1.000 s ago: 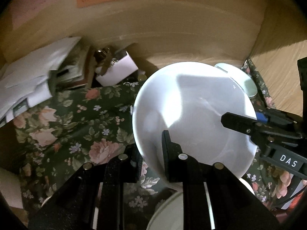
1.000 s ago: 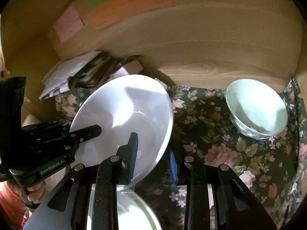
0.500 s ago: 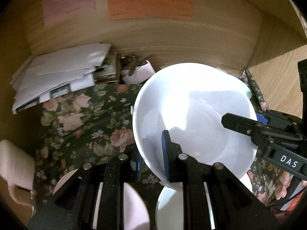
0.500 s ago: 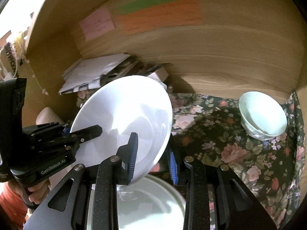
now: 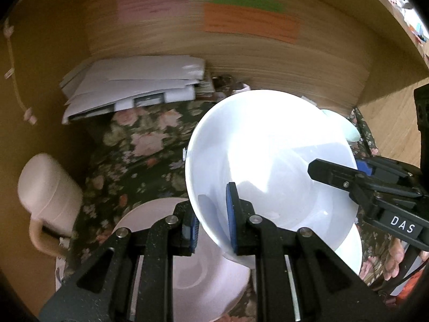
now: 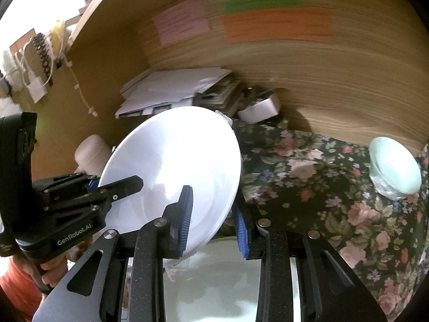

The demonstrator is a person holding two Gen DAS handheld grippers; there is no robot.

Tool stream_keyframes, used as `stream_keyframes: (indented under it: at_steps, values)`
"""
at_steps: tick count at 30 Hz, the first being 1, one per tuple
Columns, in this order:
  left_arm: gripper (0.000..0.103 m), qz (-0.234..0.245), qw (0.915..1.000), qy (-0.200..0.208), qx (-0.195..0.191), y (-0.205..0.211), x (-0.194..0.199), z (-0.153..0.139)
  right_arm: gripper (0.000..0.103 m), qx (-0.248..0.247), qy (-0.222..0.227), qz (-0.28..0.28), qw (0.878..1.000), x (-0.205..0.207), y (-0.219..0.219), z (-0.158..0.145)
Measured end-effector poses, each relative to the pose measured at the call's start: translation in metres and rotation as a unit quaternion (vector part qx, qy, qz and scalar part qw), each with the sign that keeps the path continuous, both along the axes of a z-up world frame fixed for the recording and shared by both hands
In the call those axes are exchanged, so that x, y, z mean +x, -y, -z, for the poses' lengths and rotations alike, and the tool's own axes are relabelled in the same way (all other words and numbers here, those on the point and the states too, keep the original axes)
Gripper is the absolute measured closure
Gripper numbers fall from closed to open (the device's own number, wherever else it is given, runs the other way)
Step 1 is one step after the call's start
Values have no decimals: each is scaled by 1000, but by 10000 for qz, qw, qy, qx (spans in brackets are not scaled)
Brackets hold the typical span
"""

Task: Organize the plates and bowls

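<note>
A large white bowl (image 5: 268,161) hangs in the air, tilted, held by both grippers. My left gripper (image 5: 211,222) is shut on its near rim; it also shows from the side in the right wrist view (image 6: 118,185). My right gripper (image 6: 214,222) is shut on the opposite rim of the white bowl (image 6: 177,171), and shows in the left wrist view (image 5: 335,174). A pink plate (image 5: 193,276) lies below the bowl on the left. A white plate (image 6: 214,276) lies below it on the right. A pale green bowl (image 6: 394,171) stands at the far right by the wall.
A floral cloth (image 6: 308,182) covers the table. A pink mug (image 5: 48,196) stands at the left. A pile of white papers (image 5: 134,88) and a small white box (image 6: 260,110) lie against the wooden back wall (image 6: 321,80), which carries coloured notes.
Both grippers have lifted the white bowl and drawn back; the pink plate, pink mug and white plate have come into view below, and the green bowl looks smaller.
</note>
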State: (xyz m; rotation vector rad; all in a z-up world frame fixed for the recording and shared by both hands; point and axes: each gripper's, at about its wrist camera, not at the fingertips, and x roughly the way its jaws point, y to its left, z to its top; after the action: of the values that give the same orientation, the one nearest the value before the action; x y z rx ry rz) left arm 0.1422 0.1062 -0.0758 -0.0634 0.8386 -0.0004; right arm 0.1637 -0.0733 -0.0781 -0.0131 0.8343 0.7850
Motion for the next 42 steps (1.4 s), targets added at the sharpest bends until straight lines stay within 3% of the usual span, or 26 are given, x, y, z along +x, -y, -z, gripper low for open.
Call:
stream_keyframes:
  at_steps: [23,42]
  values:
    - [85,-637,9976,-177,-185,-61,-49,29,76,-211,-346,-617,9973,-25,-63,27]
    - [85,-787,9959,-399,-217,-80,-59,61,76,-486,-633,-700,9943,-25,-79,57]
